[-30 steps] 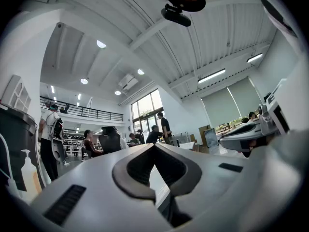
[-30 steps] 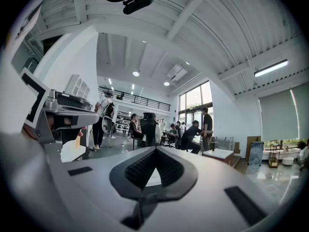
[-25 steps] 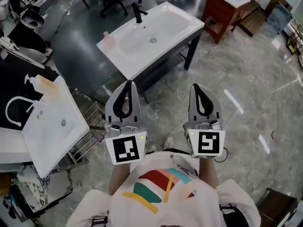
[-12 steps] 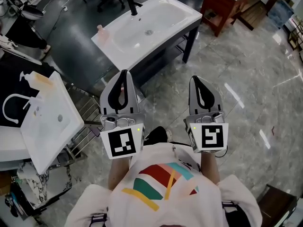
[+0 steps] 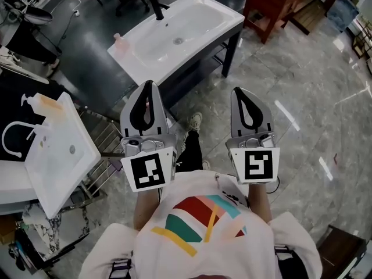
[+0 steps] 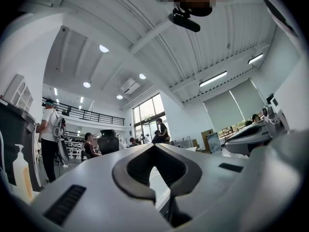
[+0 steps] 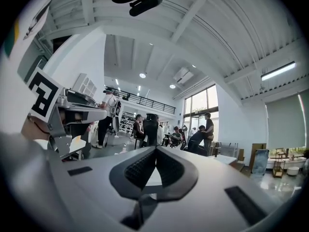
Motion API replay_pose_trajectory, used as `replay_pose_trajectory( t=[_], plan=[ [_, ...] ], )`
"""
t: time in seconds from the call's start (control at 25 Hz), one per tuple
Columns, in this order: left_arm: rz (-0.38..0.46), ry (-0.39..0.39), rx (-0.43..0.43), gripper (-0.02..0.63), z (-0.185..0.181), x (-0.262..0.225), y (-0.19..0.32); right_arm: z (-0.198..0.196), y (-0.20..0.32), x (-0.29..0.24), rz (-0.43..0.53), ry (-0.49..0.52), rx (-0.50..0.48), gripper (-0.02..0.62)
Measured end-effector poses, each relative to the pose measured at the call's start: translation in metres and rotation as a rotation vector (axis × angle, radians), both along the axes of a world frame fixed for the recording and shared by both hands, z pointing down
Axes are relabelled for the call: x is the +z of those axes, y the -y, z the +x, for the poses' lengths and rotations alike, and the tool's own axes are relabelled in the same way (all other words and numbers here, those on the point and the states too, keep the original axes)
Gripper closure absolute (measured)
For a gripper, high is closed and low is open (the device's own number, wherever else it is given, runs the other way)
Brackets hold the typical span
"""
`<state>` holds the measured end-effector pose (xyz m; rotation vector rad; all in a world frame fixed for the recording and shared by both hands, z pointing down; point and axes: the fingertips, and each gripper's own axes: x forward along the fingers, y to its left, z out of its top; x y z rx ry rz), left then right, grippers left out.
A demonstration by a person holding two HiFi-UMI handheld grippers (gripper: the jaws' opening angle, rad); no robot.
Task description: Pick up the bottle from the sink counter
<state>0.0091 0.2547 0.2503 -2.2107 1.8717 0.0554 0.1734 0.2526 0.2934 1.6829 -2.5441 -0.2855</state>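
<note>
**Entry: approach to the sink counter, both claws shut and empty**

Changed since a second ago: the sink counter [image 5: 203,22] and its bottle [image 5: 119,42] have slid toward the picture's upper left. A shoe [image 5: 195,121] now shows between the grippers, so the person appears to be stepping.

Head view:
- The bottle is small and pinkish, and upright as far as can be told. It stands on the sink counter's left corner, left of the black faucet [image 5: 156,7].
- The left gripper [image 5: 147,86] and right gripper [image 5: 239,92] are both short of the sink counter and well apart from the bottle. Their jaws are together and hold nothing.
- The bottle lies ahead and to the left of the left gripper, which is the nearer one. That gripper is judged the one to reach.

Left gripper view: the jaws meet at the tips with nothing between them. A pump bottle [image 6: 20,170] stands off to the sink counter's left. The task's bottle is not seen.

Right gripper view: the jaws are pressed together and empty. The bottle cannot be made out.
</note>
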Motion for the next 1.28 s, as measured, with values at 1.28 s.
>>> replay_pose_trajectory(
  t=[1.28],
  plan=[
    [0.023, -0.093, -0.012, 0.588, -0.069, -0.008, 0.326, -0.080, 0.328, -0.009, -0.025, -0.043, -0.053, 0.583]
  ],
)
